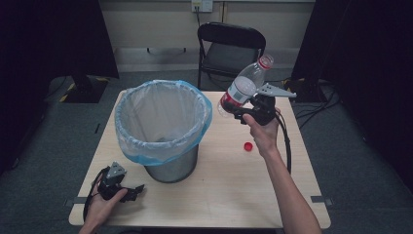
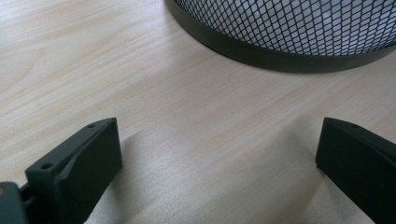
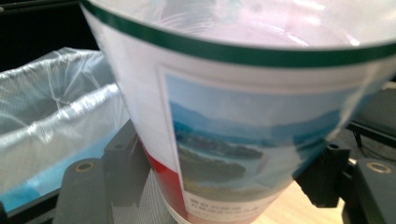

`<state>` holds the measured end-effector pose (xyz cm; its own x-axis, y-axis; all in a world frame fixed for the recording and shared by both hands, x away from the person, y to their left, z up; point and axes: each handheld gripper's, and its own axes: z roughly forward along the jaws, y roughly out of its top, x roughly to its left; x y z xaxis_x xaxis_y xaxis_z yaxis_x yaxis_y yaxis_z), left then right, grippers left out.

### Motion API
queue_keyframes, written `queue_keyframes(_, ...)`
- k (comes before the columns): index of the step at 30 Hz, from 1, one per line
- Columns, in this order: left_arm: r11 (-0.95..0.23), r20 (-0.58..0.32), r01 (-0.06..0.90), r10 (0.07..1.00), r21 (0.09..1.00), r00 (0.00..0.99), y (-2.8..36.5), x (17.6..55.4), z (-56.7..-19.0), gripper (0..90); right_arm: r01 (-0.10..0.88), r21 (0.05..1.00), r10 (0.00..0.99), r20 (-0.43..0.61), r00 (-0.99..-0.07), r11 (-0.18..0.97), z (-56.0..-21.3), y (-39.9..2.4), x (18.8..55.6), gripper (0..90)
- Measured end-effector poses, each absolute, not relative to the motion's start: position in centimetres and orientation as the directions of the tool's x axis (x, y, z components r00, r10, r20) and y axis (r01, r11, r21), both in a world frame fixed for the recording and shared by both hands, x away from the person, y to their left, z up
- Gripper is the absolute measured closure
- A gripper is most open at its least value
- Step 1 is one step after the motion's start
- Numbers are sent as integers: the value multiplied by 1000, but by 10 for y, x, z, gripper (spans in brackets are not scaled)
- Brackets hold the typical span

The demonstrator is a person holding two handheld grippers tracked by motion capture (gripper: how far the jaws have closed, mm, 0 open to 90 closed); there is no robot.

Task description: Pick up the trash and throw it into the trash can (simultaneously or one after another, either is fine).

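Observation:
A clear plastic bottle (image 1: 242,87) with a red-and-white label and a red neck ring is held tilted above the table, and my right gripper (image 1: 243,111) is shut on its lower body. In the right gripper view the bottle's label (image 3: 224,154) sits squeezed between the two black jaws. A red cap (image 1: 248,146) lies on the table below the right hand. A mesh bin (image 1: 160,126) lined with a blue-edged clear bag stands at centre left. My left gripper (image 1: 136,191) rests on the table near the bin's base, open with nothing between its fingers (image 2: 84,163).
The bin's black bottom rim (image 2: 280,58) lies just ahead of the left gripper. A black folding chair (image 1: 229,48) stands behind the wooden table (image 1: 229,185). Cables run on the floor at the right. Dark curtains close both sides.

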<state>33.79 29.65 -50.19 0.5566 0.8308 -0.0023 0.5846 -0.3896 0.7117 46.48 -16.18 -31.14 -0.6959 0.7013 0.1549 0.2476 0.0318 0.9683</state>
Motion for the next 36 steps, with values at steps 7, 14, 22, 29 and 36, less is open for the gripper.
queue_keyframes(7,-390,-2,585,831,711,557,297,338,-502,0,219,976,691,147,-708,16,-294,-159,471,298)
queue_keyframes(14,-389,-2,585,831,712,556,296,338,-502,0,188,982,681,138,-719,-1,-276,-152,474,299)
queue_keyframes(22,-390,-2,585,831,711,557,297,338,-502,0,154,988,660,132,-739,-25,-257,-141,475,300)
queue_keyframes(29,-390,-2,585,831,712,557,297,338,-502,0,136,990,636,125,-762,-32,-245,-129,474,300)
queue_keyframes(36,-389,-2,585,831,712,557,297,338,-502,0,124,992,613,118,-781,-34,-238,-116,471,300)
